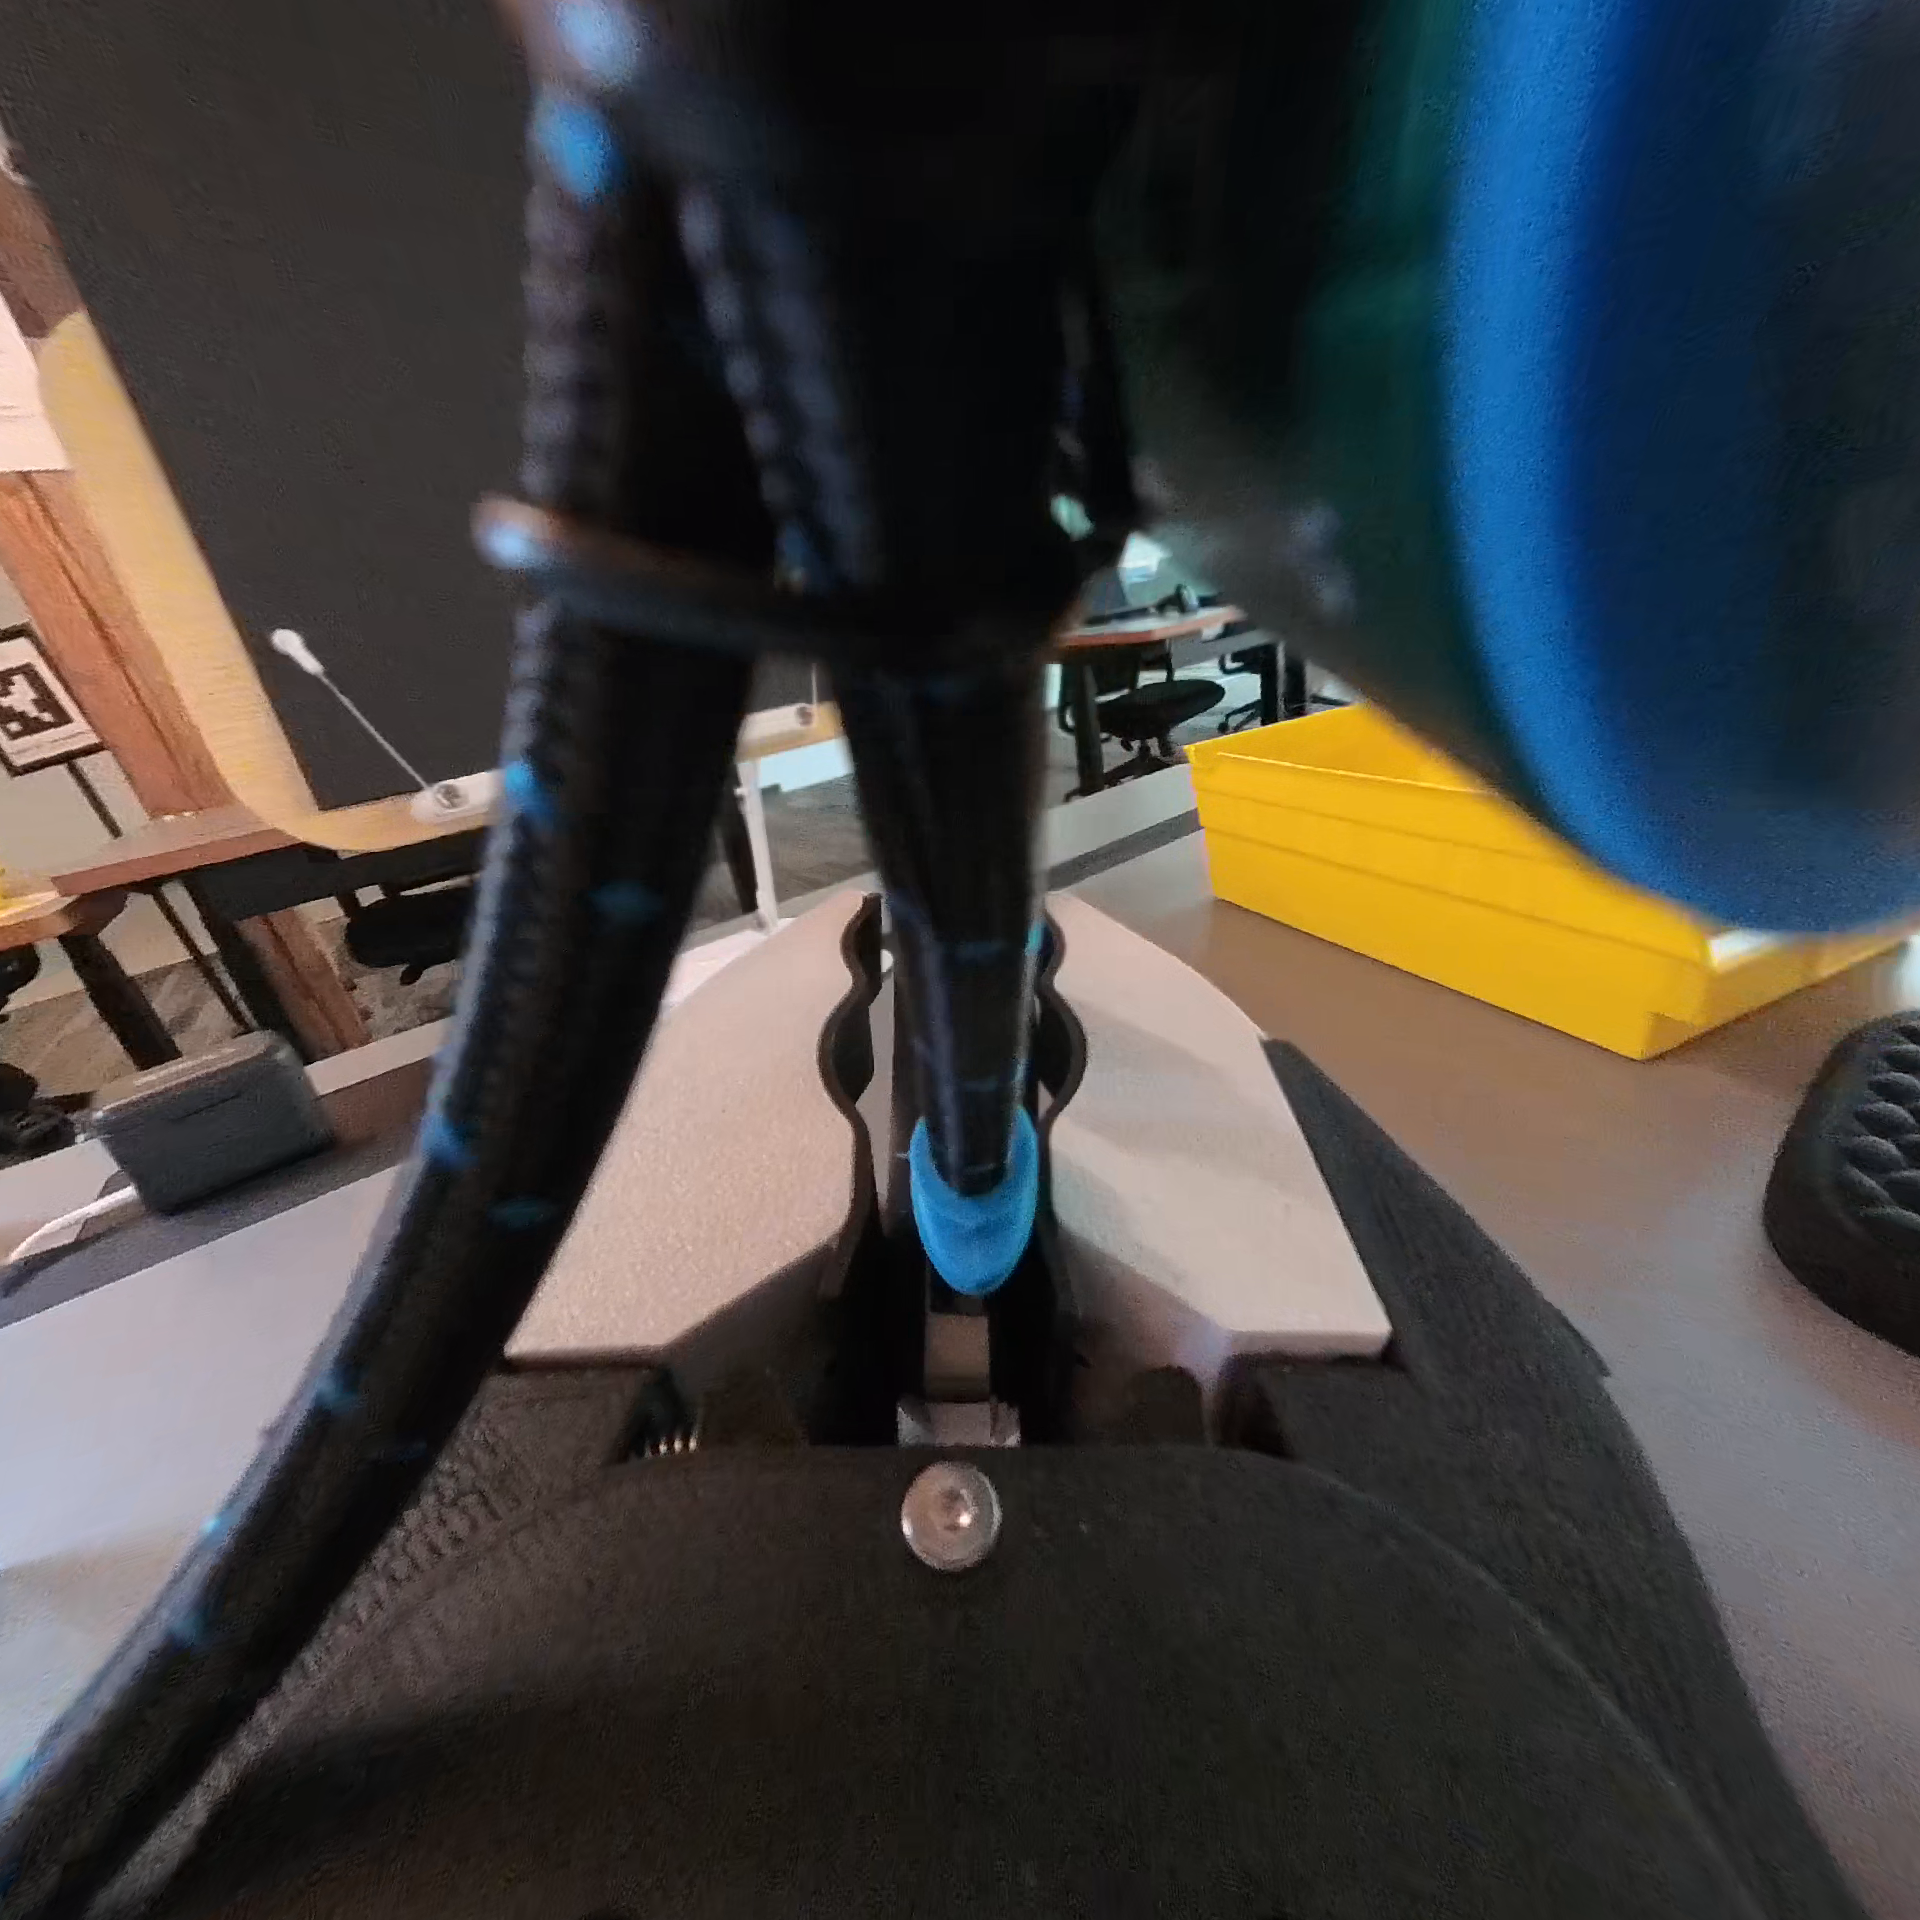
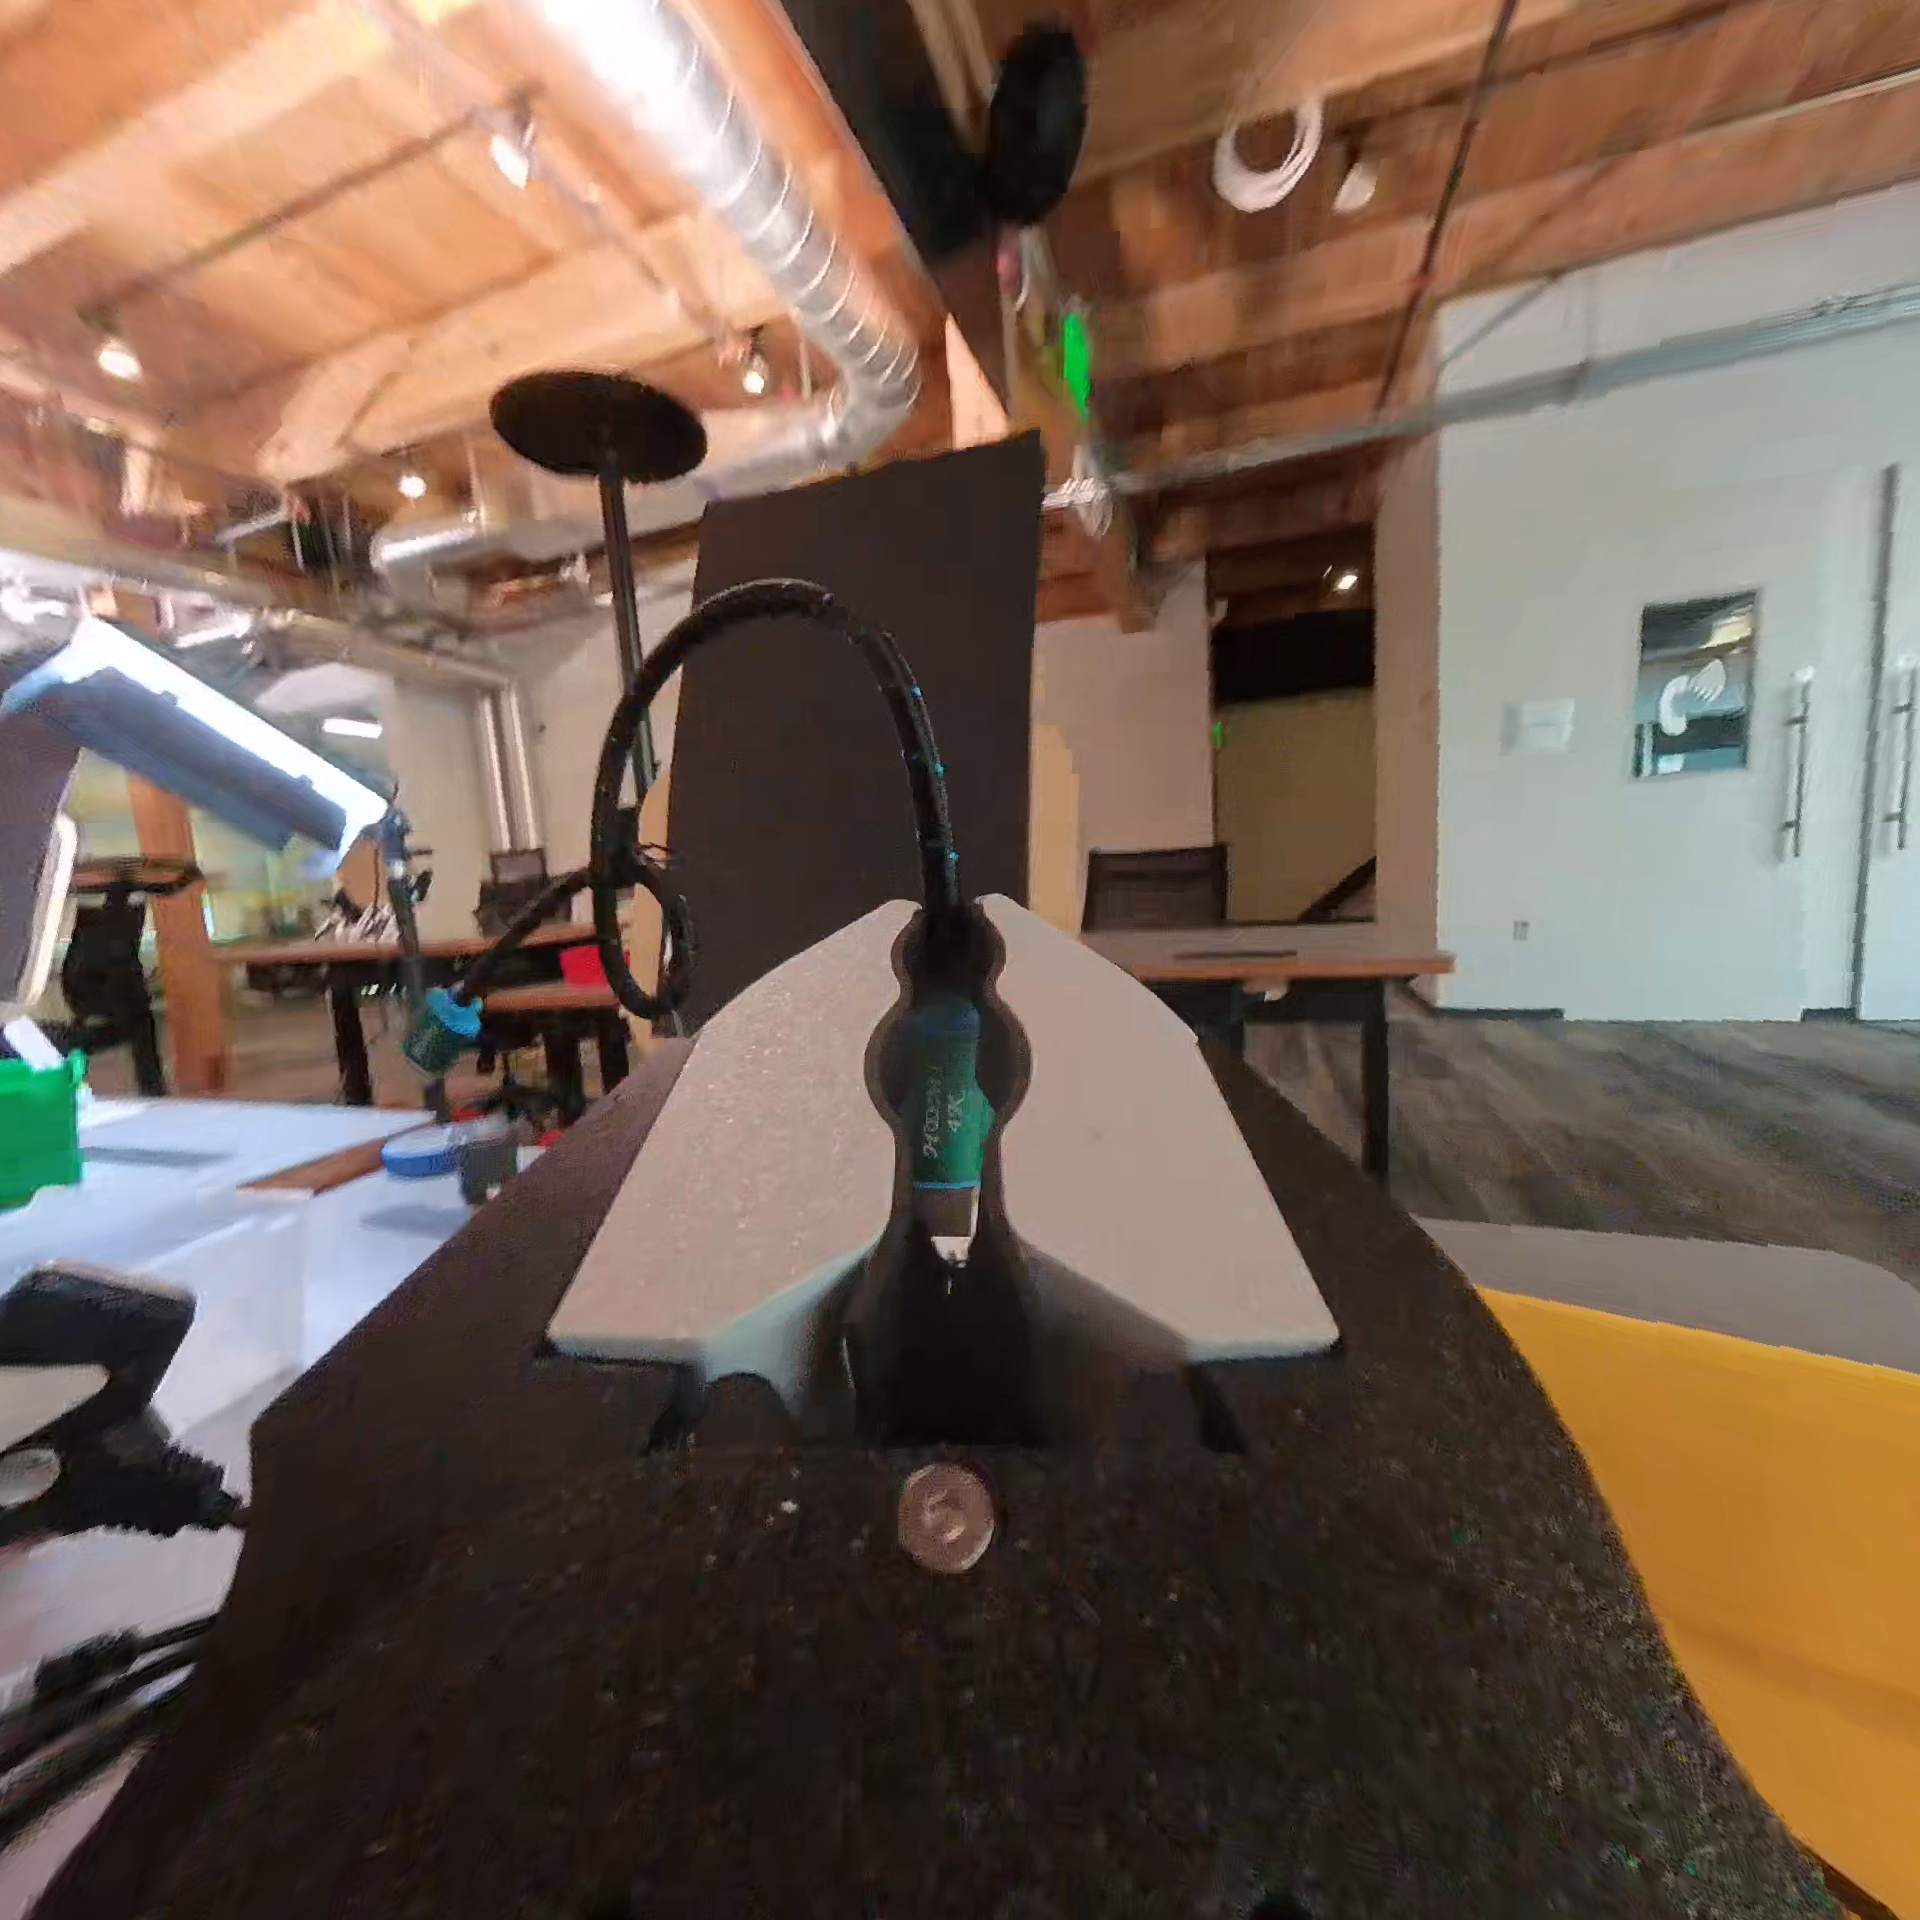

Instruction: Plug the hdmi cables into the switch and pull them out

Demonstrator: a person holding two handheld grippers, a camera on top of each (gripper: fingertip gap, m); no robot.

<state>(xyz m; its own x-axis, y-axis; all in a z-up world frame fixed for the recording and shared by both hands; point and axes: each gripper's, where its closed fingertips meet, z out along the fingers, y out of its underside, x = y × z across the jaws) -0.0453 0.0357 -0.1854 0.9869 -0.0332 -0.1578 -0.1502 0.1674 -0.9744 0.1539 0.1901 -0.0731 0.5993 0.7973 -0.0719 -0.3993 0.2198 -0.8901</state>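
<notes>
In the left wrist view my left gripper (image 1: 956, 920) is shut on a black braided hdmi cable (image 1: 966, 1039) at its blue collar (image 1: 971, 1210). The cable runs up and away, and a second loop (image 1: 499, 1039) hangs at the left. A big blurred blue and green shape (image 1: 1662, 468) fills the upper right, close to the lens. In the right wrist view my right gripper (image 2: 948, 920), tilted up toward the ceiling, is shut on a green hdmi plug (image 2: 943, 1117). Its black cable (image 2: 769, 603) arcs up and left, and a blue-green plug (image 2: 442, 1029) dangles free at the far end.
A yellow bin (image 1: 1434, 883) stands on the grey table (image 1: 1558, 1403) at the right, also in the right wrist view (image 2: 1714, 1558). A small dark grey box (image 1: 208, 1117) with a white lead sits at the left. A black mesh pad (image 1: 1860, 1174) lies at the right edge. My hands' fingertips stand some 30 centimeters from each other.
</notes>
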